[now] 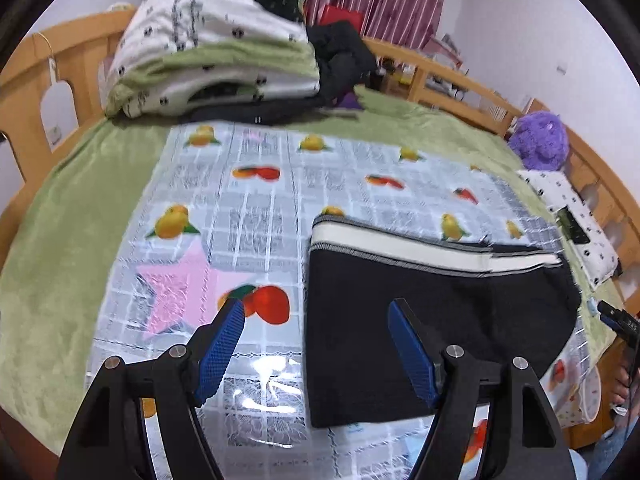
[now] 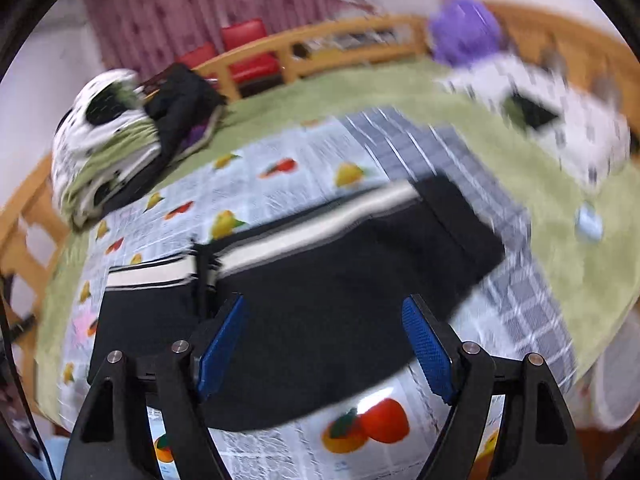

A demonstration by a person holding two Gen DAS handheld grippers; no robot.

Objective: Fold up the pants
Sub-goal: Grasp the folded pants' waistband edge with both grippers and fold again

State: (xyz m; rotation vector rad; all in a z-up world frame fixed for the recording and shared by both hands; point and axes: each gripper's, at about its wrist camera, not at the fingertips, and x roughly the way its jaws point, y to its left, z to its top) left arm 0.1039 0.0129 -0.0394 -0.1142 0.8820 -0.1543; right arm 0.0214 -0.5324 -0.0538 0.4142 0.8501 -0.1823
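Dark pants [image 1: 432, 320] with a white striped waistband [image 1: 400, 246] lie folded into a compact shape on a fruit-print plastic sheet [image 1: 248, 216] over a green bed cover. My left gripper [image 1: 316, 308] hangs open above the pants' left edge, nothing between its blue pads [image 1: 222, 350]. In the right wrist view, blurred by motion, the same pants [image 2: 320, 280] lie flat, with a folded part reaching toward the upper right. My right gripper [image 2: 324, 304] stands open above them, its jaws empty. The other gripper shows at the right edge of the left wrist view [image 1: 618, 316].
A stack of folded quilts [image 1: 216, 40] and dark clothes [image 1: 344, 56] sits at the bed's far end. A purple plush toy [image 1: 540, 140] and a spotted pillow [image 1: 572, 220] bearing a dark phone lie at the right. Wooden rails [image 1: 460, 84] ring the bed.
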